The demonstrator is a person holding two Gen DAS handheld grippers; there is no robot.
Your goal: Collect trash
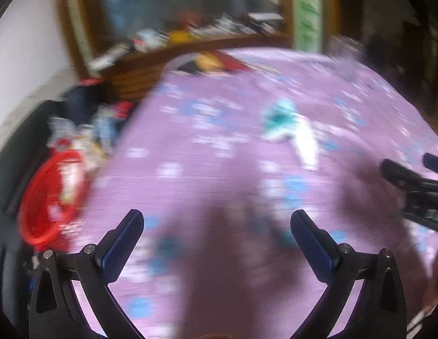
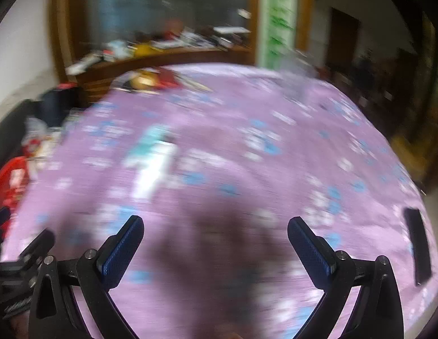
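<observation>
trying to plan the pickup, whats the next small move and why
Probably ease the left gripper forward toward the teal and white wrapper on the purple cloth: its jaws are open and empty, and the wrapper lies ahead, untouched.

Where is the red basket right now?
The red basket sits off the left edge of the purple bedspread, beside a blurry pile of packets; the right wrist view catches it at its far left.

The left claw [image 1: 217,220] has its jaws spread wide, with nothing between the blue-padded fingers [image 1: 121,244]. The right claw [image 2: 216,227] is likewise spread wide and holds nothing. The two sit side by side at a similar height: the right claw's black body enters the left wrist view at its right edge, and the left claw's body shows at the lower left of the right wrist view.
</observation>
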